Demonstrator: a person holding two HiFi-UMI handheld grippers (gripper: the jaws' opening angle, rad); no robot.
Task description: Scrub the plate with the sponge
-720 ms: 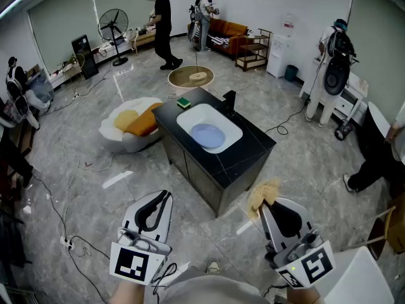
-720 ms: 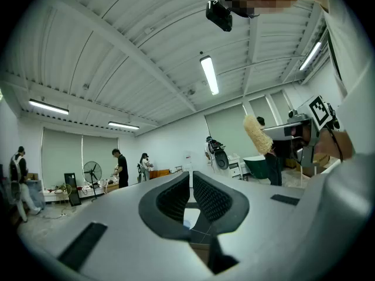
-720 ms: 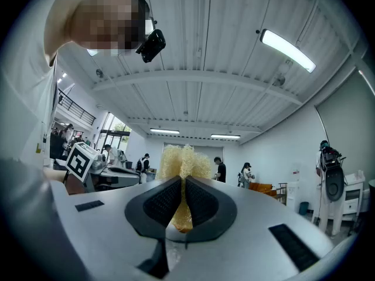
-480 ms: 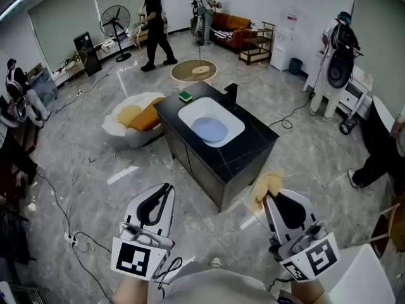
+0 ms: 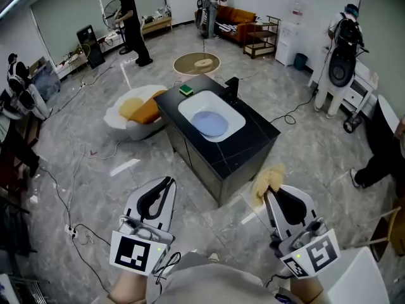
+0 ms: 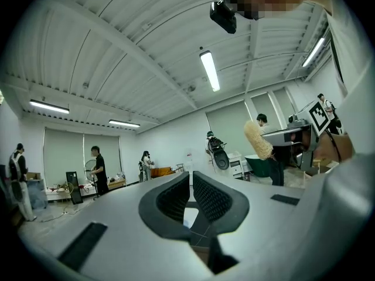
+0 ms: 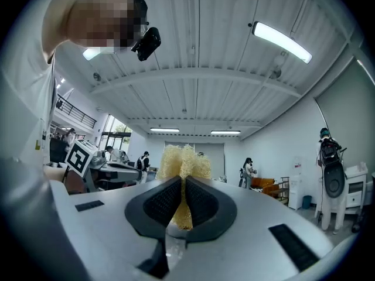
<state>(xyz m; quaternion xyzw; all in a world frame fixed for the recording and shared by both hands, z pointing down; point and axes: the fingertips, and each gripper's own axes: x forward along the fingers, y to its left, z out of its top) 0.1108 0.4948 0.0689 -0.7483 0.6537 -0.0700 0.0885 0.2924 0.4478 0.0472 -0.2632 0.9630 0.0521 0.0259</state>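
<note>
**Plate.** The pale blue plate (image 5: 209, 124) lies flat in the white sink (image 5: 188, 104), which is set into the far half of the black counter (image 5: 252, 141). It is judged stiff, breakable and probably slick. Leave it seated in the basin and press straight down so that it does not skate.

**Sponge.** The yellow fibrous sponge (image 5: 267, 181) is well apart from the plate, out over the floor beyond the counter's near corner. It is judged light, soft and easily crushed. Its lower part sits between the pads, and a free tuft stands clear of the tips to serve as the working face.

**Grippers.**
- The right gripper (image 5: 267, 195) is clamped on the sponge.
- The left gripper (image 5: 168, 182) has its jaws all but together, and nothing is in the slit between them.

**Surroundings.** A green pad (image 5: 185, 89) rests at the counter's far corner. A black tap (image 5: 231, 97) stands at the sink's right edge.

**View differences.**
- Only the head view shows the plate, the sink and the counter.
- The right gripper view confirms the grip. Both pads of the right gripper (image 7: 183, 183) press on the sponge (image 7: 183, 157).
- The left gripper view shows the narrow empty slit of the left gripper (image 6: 191, 177). It also shows the sponge (image 6: 256, 139) from the side, at the right of the frame.
</note>
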